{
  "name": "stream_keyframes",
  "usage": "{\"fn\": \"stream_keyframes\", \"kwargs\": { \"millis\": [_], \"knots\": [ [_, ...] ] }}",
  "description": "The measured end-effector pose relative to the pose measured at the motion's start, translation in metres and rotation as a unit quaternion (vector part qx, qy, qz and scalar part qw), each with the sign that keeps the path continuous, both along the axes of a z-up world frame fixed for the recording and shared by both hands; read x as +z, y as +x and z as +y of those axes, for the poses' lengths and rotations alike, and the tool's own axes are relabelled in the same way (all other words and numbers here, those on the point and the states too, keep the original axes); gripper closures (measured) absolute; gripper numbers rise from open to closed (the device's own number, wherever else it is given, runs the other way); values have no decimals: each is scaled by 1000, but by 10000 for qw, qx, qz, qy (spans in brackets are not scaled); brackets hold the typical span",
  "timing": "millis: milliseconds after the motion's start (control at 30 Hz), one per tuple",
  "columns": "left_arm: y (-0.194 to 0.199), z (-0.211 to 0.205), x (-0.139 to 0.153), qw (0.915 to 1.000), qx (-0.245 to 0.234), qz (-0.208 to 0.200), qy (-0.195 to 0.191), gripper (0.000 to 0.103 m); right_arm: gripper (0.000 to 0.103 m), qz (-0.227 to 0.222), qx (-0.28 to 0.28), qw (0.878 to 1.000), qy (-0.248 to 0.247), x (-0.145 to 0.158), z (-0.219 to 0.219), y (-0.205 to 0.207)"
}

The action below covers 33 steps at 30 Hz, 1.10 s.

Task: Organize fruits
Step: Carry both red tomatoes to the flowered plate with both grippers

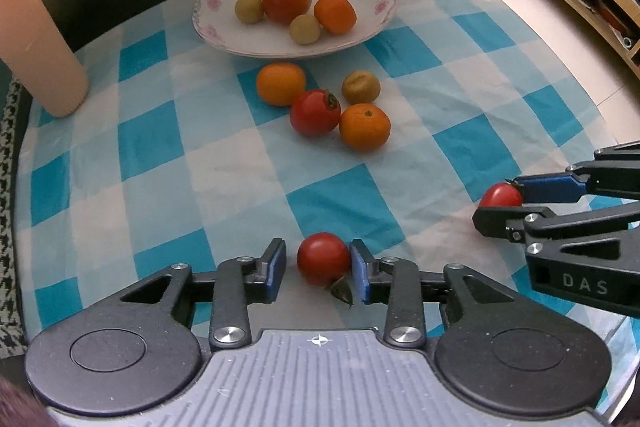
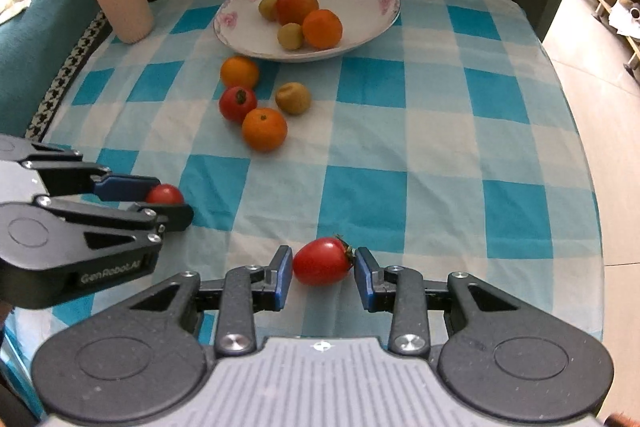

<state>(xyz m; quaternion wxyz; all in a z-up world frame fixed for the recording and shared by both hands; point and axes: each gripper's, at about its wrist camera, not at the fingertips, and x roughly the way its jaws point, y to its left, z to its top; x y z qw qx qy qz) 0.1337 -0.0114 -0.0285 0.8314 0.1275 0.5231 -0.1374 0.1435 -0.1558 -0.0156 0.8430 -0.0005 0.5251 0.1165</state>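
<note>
Both small red tomatoes sit on the checked cloth at 6 o'clock from the plate. The left tomato sits loose between the left gripper pads, a gap showing on one side. The right gripper seems to pinch the right tomato. Pickup stage, I'd say; next, close the left, lift both toward 12.

both wrist views close, steep-down — shared plate
</note>
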Motion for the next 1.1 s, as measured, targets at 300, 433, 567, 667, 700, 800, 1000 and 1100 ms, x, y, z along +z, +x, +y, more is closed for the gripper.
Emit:
{"fn": "stream_keyframes", "kwargs": {
  "millis": [300, 433, 567, 667, 700, 800, 1000, 1100],
  "knots": [
    [1, -3, 0, 10000, 73, -14, 58, 49, 54, 70, 41, 9999, 82, -4, -2, 4],
    [-1, -3, 1, 9998, 140, -19, 108, 48, 54, 115, 57, 9999, 62, -6, -2, 4],
    [-2, -5, 0, 9997, 203, -64, 83, 56, 54, 103, 54, 9999, 13, -6, 0, 4],
    [-5, -2, -1, 9993, 372, -62, -16, 58, 54, 78, 112, 9999, 0, -7, 0, 3],
    [-5, -2, -1, 9990, 448, -59, -45, 59, 54, 75, 134, 9999, 4, -7, 0, 3],
    [-8, -4, 0, 9982, 594, -65, 20, 67, 54, 52, 180, 9998, -58, -7, 2, 2],
    [-10, -3, 3, 9967, 791, -64, 180, 68, 55, -9, 228, 9997, -128, -5, 6, 1],
    [-12, -4, 7, 9961, 840, -92, 236, 68, 55, -70, 222, 9997, -113, -1, 4, -1]
  ]
}}
